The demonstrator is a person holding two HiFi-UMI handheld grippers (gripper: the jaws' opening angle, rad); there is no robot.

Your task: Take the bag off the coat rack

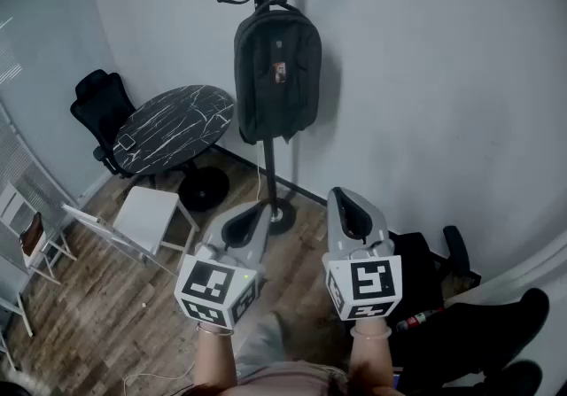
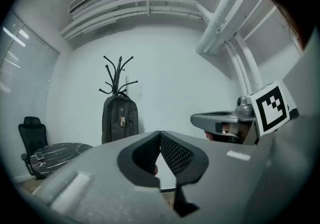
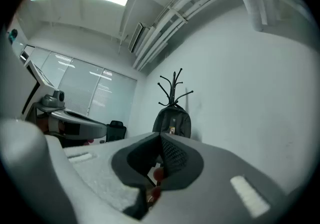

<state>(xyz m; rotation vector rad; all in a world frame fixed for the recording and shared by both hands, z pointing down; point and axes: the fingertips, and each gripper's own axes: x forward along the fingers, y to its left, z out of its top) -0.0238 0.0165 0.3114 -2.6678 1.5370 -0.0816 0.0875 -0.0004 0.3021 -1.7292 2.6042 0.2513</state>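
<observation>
Black fabric, the bag (image 1: 276,75) hangs by its top loop (image 1: 277,5) from the coat rack (image 1: 268,168), probably soft and fairly light, best gripped at that loop, with the left gripper (image 1: 258,210) and right gripper (image 1: 340,195) well short of it, jaws closed on nothing.

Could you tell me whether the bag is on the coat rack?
On: the bag hangs from a hook of the coat rack.

Level and side by side, the left gripper (image 1: 257,211) and right gripper (image 1: 344,197) point toward the coat rack (image 1: 268,168), well short of it, jaws closed, empty
</observation>
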